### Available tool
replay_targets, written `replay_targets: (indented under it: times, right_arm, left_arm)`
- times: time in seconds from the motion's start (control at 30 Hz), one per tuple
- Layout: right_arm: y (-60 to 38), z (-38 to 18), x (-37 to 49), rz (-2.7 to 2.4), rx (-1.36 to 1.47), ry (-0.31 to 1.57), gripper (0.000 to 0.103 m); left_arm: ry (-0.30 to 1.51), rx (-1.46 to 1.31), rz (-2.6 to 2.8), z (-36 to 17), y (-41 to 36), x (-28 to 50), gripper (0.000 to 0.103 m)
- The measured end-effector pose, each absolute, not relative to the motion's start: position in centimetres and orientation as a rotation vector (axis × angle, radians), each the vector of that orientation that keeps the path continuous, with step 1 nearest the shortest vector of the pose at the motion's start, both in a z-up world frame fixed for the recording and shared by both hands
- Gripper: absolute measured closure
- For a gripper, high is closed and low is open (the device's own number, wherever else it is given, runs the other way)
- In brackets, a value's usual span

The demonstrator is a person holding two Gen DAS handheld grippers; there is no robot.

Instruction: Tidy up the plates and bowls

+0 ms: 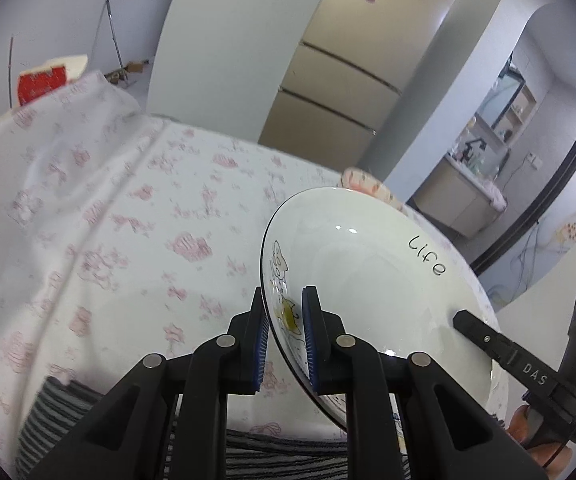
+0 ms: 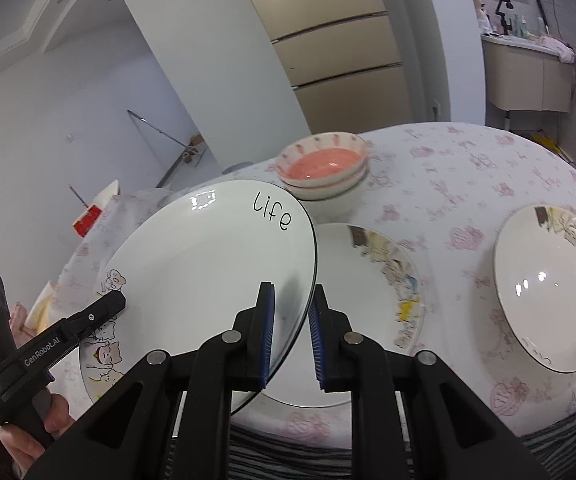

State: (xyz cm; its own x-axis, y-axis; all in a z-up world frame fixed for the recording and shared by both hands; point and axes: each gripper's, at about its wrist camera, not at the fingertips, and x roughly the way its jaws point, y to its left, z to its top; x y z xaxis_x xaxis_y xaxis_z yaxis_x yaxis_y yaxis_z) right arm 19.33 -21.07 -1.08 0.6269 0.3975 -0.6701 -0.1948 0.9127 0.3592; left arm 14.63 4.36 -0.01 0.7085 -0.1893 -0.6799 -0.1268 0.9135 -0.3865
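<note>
Plate [image 2: 208, 280] with the word "life" on its rim hangs tilted in the air above the table [image 2: 467, 160], carried by both tools at once. The left tool [image 1: 286, 336] pinches the rim on the side with the cat drawings, blue pads pressed on either face; the right tool [image 2: 291, 332] pinches the opposite rim in the same way. Neither pair of jaws is spread.

Just below and beside the raised plate lies a second plate [image 2: 367, 300] with a cartoon border, flat on the flowered cloth. Behind it stands a stack of pink-lined bowls [image 2: 323, 164], and well off to the right sits a third plate [image 2: 547, 292] with a similar border.

By my reading, the step in hand is carrying the "life" plate to a stack, most likely onto the cartoon plate under it. To do that well, keep both pinches firm and move the 2 hands together so the rim is not twisted between them. Level the plate before lowering, centre it over the lower plate, and let the jaws go only once it rests flat. Glazed ceramic slips easily in a thin-edge grip, so slow descent matters, and the bowl stack nearby should be given room.
</note>
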Motion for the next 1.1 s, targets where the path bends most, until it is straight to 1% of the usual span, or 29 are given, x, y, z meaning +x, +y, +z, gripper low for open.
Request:
replay_targets:
  times: [0.43, 1.1]
  right_arm:
    - [-22.8, -6.1, 20.8, 0.302, 0.272, 0.922, 0.086]
    - [-23.1, -7.7, 21.0, 0.301, 0.301, 0.932, 0.086]
  left_arm:
    - [0.915, -0.385, -0.07, -5.2, 2.7, 17.2, 0.087]
    - [0.923, -0.353, -0.075, -6.3, 2.3, 17.3, 0.087]
